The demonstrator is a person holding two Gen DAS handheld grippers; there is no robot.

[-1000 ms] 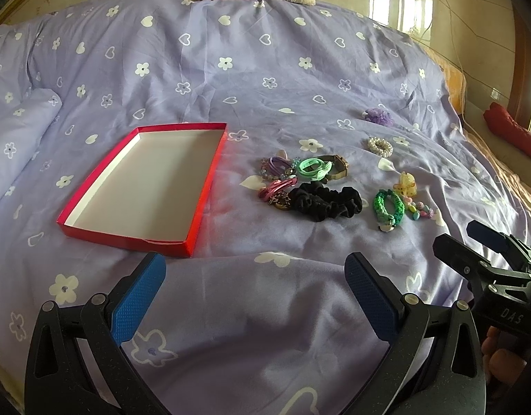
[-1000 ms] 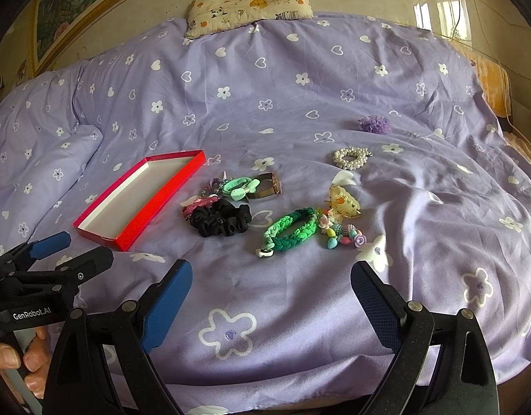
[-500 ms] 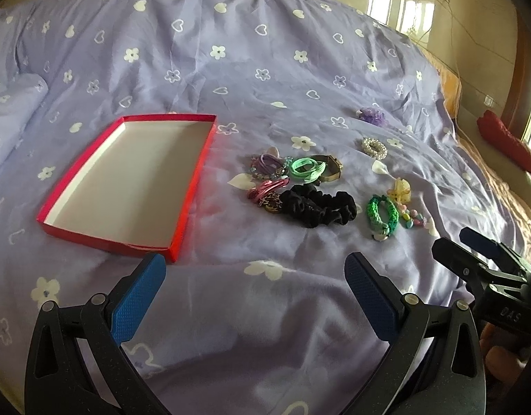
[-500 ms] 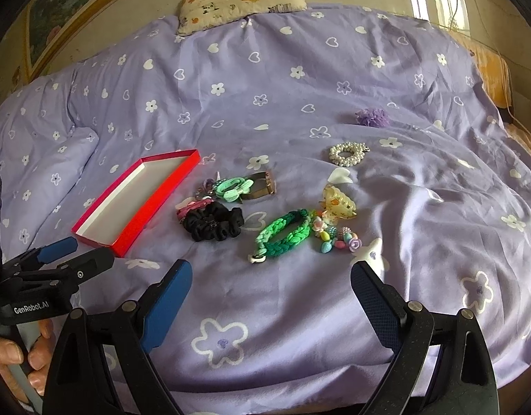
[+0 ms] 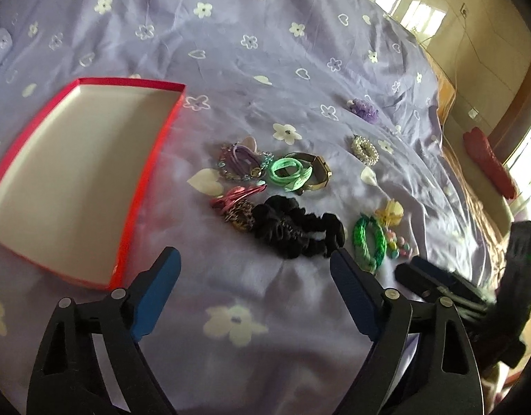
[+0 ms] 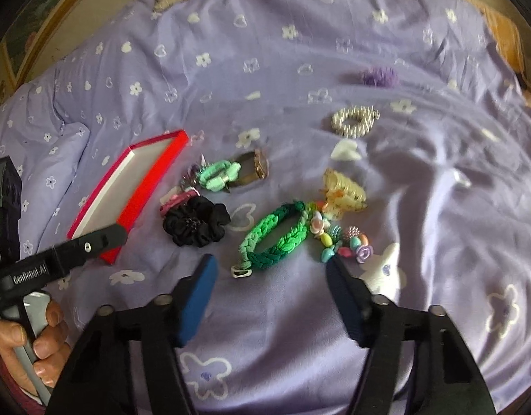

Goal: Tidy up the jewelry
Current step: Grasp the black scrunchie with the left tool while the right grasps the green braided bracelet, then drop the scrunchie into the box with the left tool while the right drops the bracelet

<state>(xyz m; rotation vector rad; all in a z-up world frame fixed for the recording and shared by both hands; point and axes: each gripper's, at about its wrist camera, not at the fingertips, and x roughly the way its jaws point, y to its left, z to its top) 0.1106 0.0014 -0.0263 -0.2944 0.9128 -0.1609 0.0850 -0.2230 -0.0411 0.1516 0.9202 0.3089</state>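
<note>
Closer now than a second ago, our left tool (image 5: 255, 273) and right tool (image 6: 270, 276) hover open-jawed over the black scrunchie (image 5: 296, 228) and green braided bracelet (image 6: 275, 235).

The scene is viewed from two wrist cameras held low and close over the purple bedspread (image 5: 230, 52), each aimed forward between its own gripper's fingers. The red box (image 5: 154, 159) and black scrunchie (image 6: 196, 224) are shared by both views, and each gripper is caught at the edge of the other's view.
</note>
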